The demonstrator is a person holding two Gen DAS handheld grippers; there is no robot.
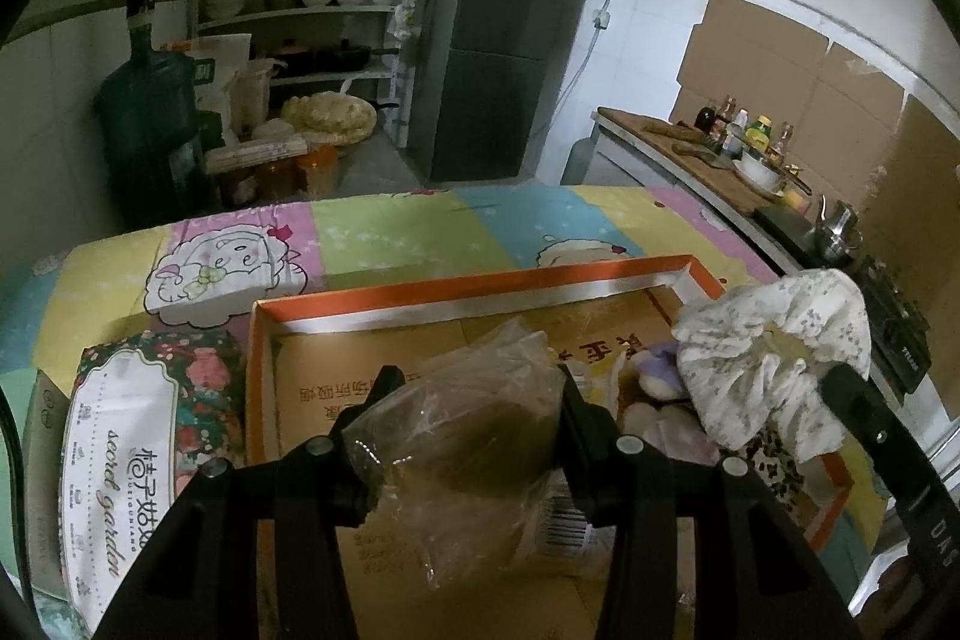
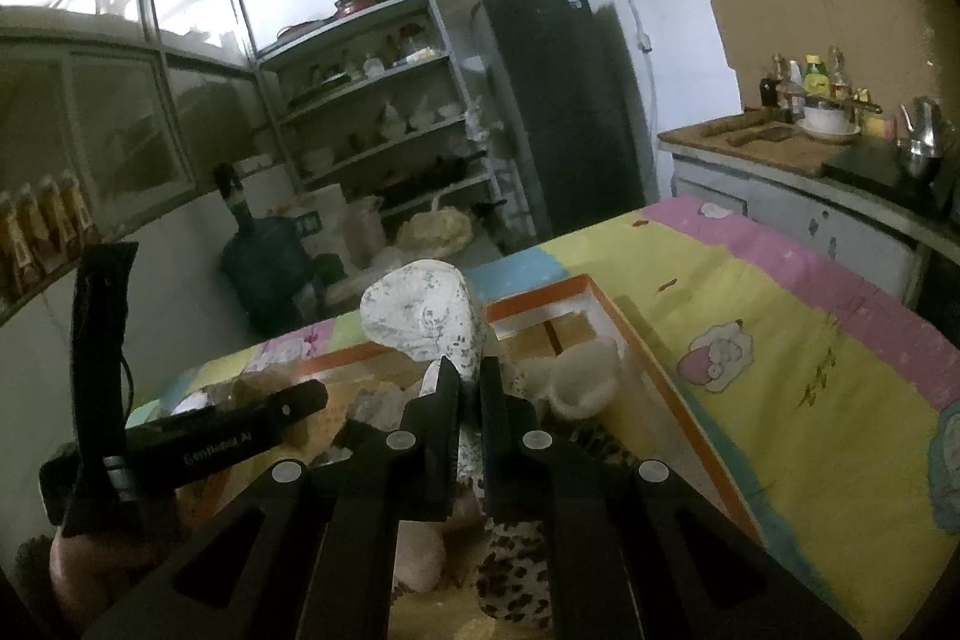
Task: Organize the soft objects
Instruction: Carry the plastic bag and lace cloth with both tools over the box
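From the left wrist view we see the left gripper (image 1: 474, 400) reaching forward over the orange-rimmed cardboard box (image 1: 480, 289), its two fingers (image 1: 384, 394) set wide and pressing on both sides of a clear plastic bag (image 1: 462, 418) with something dark and soft inside. The bag is held above the floor of the box, near its front. To the right, the right gripper (image 1: 840, 382) comes in from the lower right corner at a slant, and it holds one white floral cloth (image 1: 774, 358) bunched above the right part of the box. Under that cloth we count one purple and white soft thing (image 1: 657, 376) and one leopard-print piece (image 1: 771, 466) lying in the box. One floral tissue pack (image 1: 150, 436) lies just beside the box on the left, on the coloured cartoon sheet (image 1: 390, 232) that covers the tabletop.

From the right wrist view, the right gripper (image 2: 471, 370) points forward and a little up, with the two fingers (image 2: 447, 382) almost together, pinching the lower part of the white floral cloth (image 2: 420, 310), which stands up over the box (image 2: 648, 358). In the box we see one cream fluffy piece (image 2: 579, 376) and the leopard-print piece (image 2: 516, 574) below the gripper. The left gripper (image 2: 264, 412) shows at the left, lying nearly level
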